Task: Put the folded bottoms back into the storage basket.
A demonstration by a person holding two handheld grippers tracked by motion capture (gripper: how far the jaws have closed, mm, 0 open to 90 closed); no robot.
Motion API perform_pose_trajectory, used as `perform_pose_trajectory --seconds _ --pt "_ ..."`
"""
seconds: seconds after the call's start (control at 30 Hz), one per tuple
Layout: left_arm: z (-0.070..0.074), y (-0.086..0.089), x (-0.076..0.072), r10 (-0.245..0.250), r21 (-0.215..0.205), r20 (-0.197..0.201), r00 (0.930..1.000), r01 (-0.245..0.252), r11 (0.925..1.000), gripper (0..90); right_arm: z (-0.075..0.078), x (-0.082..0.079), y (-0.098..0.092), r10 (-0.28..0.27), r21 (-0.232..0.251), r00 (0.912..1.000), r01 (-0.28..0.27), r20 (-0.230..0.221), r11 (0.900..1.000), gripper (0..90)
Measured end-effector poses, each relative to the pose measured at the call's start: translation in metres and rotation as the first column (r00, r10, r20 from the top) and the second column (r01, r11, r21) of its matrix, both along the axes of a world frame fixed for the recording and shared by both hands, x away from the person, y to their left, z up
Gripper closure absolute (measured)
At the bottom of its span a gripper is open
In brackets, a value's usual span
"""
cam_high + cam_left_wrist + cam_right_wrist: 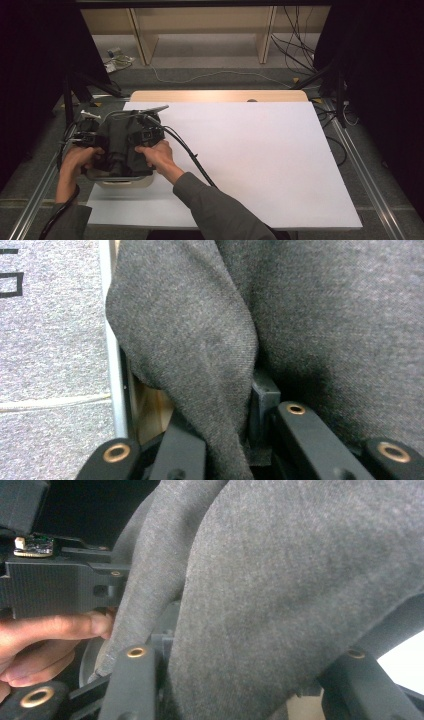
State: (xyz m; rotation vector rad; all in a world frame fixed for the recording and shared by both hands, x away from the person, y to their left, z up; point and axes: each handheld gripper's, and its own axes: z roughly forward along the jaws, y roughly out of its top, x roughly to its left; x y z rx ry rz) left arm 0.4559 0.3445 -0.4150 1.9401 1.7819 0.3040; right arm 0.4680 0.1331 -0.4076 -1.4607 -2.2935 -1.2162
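Both grippers on the dark grey cloth over the tub at the lower left of the high view.

Your left gripper (89,142) is nearly closed with a fold of the dark grey cloth (122,142) pinched between its jaws, as the left gripper view shows (215,405). Your right gripper (145,135) has cloth lying between its jaws (260,610), but they stand partly apart; whether the pads press on it you cannot tell from here. The cloth is bunched over the pale tub (120,180) at the white table's (260,160) left edge. Close the right side firmly before lifting, keep both hands level, and draw the cloth clear of the tub's rim.
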Motion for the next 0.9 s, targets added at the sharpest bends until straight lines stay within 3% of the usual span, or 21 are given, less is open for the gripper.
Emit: perform_pose_trajectory --seconds 0.43,0.57,0.9 --pt "-0.005 -0.002 0.002 0.004 0.030 -0.005 1.0000 -0.003 0.9996 80.3 0.003 0.002 -0.003 0.005 -0.030 0.9999 -0.004 0.010 1.000 36.1" --pt "-0.004 -0.005 0.003 0.002 0.040 0.002 1.0000 -0.002 0.9992 80.2 0.008 0.002 -0.005 0.015 0.007 0.9999 -0.015 0.003 1.000 30.8" --pt "-0.007 -0.006 0.004 0.002 0.049 0.008 1.0000 -0.003 0.9988 79.9 0.020 0.003 -0.011 0.027 0.036 0.9992 -0.028 0.029 0.999 23.6"
